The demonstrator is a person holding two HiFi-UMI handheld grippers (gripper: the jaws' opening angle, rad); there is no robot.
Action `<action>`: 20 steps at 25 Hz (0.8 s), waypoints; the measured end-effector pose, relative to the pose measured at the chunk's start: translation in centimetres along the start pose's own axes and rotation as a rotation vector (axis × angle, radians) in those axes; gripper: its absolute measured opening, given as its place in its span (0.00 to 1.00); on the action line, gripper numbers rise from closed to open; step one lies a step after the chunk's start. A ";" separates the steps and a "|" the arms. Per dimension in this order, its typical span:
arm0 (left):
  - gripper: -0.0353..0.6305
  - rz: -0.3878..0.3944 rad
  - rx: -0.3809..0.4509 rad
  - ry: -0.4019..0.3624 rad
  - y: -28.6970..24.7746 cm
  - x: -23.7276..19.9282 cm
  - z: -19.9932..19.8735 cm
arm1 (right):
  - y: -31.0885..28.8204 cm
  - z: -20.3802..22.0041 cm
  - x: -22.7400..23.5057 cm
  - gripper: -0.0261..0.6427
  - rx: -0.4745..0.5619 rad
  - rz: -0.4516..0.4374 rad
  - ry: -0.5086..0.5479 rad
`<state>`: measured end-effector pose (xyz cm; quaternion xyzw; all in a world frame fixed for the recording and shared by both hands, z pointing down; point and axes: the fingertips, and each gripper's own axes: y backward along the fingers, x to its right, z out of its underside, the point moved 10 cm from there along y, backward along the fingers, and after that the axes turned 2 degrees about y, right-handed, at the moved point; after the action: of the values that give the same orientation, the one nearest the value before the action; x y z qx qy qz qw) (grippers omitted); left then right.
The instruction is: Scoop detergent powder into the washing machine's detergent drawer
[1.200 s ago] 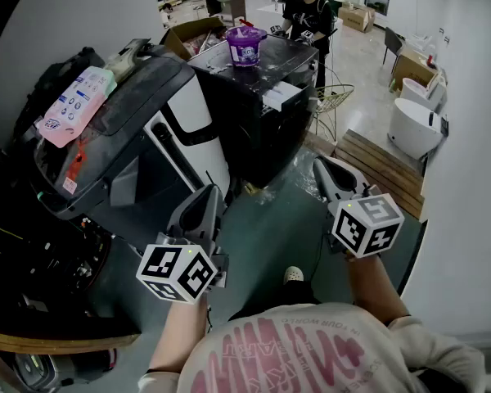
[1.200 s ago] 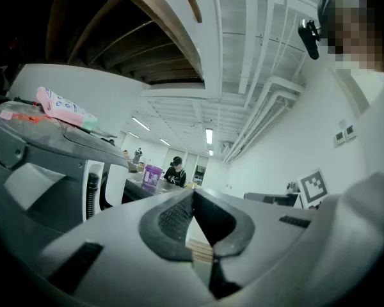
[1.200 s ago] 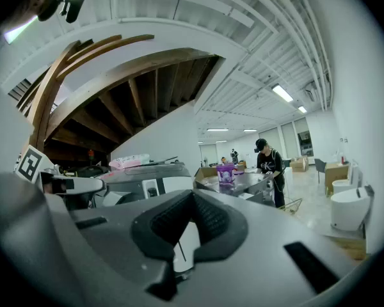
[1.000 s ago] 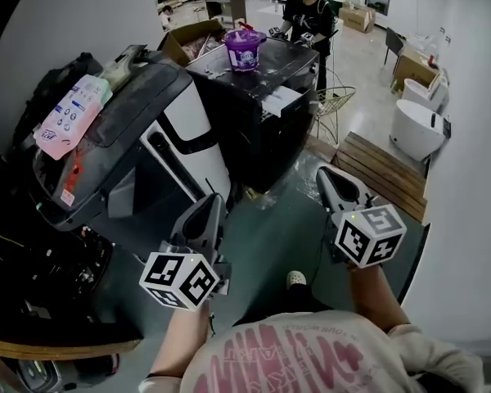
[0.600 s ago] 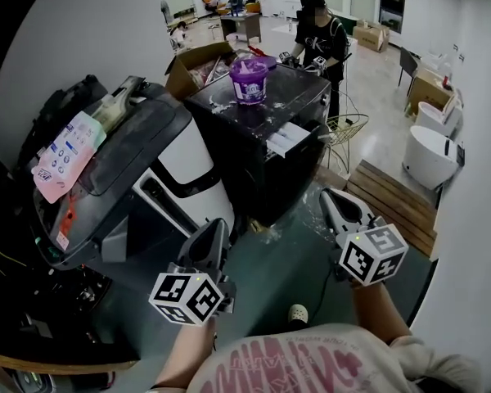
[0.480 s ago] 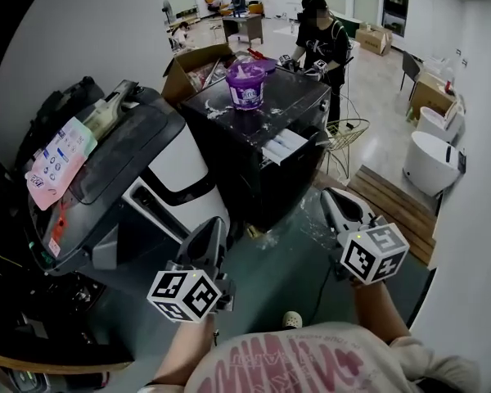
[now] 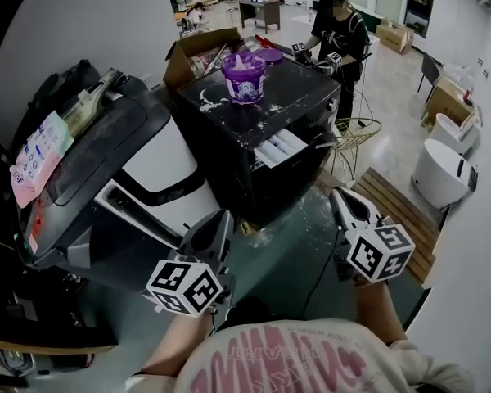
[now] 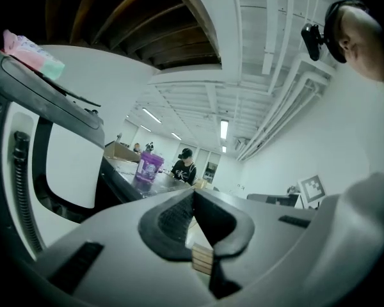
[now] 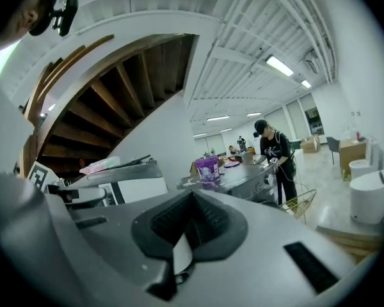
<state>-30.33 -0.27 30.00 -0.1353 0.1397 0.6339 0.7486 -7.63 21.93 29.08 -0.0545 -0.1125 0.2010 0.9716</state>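
cardboard box: open | person in black: right of box | wire basket: lower right of box | pink pouch: lower left of box

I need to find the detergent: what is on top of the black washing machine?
A purple tub stands there, with a purple lid beyond it and white powder spilled around. What lies under the tub is covered.

The purple plastic tub shines glossy. The black washing machine under it looks dull, its top gritty with spilt white powder. Far left, a matt brown cardboard box; right, a slatted bare-wood platform.
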 end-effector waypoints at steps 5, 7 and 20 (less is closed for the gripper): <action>0.06 -0.051 0.002 0.005 -2.1 -0.9 -0.5 | -1.7 -0.1 2.8 0.04 -0.005 -0.021 -0.060; 0.06 -0.072 -0.001 -0.001 -3.8 -1.4 -0.8 | -2.5 0.4 4.0 0.04 -0.034 -0.006 -0.071; 0.06 -0.041 0.017 -0.026 -17.8 -7.7 -5.7 | -15.6 -5.2 8.6 0.04 0.016 -0.083 -0.052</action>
<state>-14.23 -12.28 28.15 -0.1236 0.1326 0.6189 0.7643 7.27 10.83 28.06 -0.0368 -0.1380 0.1627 0.9763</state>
